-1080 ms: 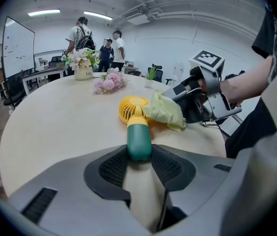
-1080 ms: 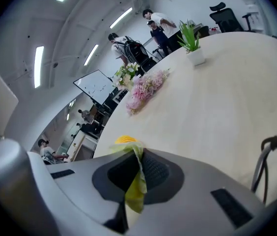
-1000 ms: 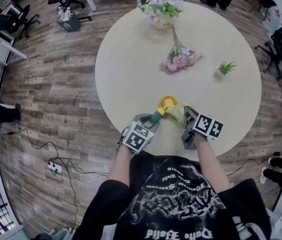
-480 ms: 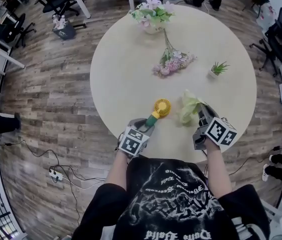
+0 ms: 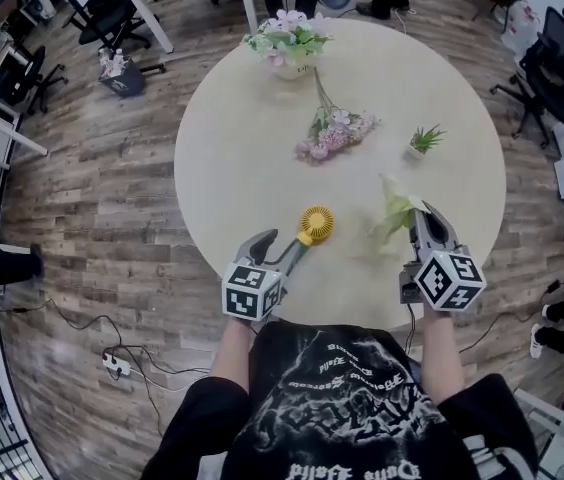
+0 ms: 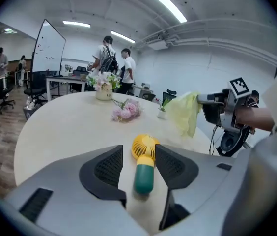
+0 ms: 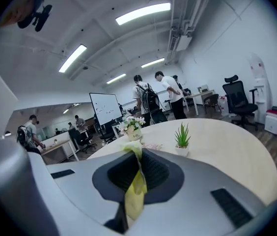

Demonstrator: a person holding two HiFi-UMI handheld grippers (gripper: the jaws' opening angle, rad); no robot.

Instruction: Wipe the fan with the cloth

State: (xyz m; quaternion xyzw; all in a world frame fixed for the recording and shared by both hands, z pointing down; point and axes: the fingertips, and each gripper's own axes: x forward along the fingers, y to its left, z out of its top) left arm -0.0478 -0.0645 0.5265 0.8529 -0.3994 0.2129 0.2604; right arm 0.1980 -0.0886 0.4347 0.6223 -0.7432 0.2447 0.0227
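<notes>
- Table (image 5: 262,118): round, pale; fan (image 5: 312,226) lies flat near its front edge.
- L gripper (image 5: 274,248): jaws spread, just been opening; fan's green handle lies between pads (image 6: 101,168), not touching either.
- R gripper (image 5: 424,218): jaws pinched on cloth (image 5: 397,208), held above table, well apart from fan.
- Cloth: yellow, soft, limp, prob. v. light; bunch it to wipe.
- Fan: small, prob. light, stiff plastic, slick; grille likely fragile, so take by handle.

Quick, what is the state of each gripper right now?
Left gripper: open, jaws have just been opening; the small yellow fan with green handle is between them, not gripped.
Right gripper: closed on the yellow-green cloth.
</notes>
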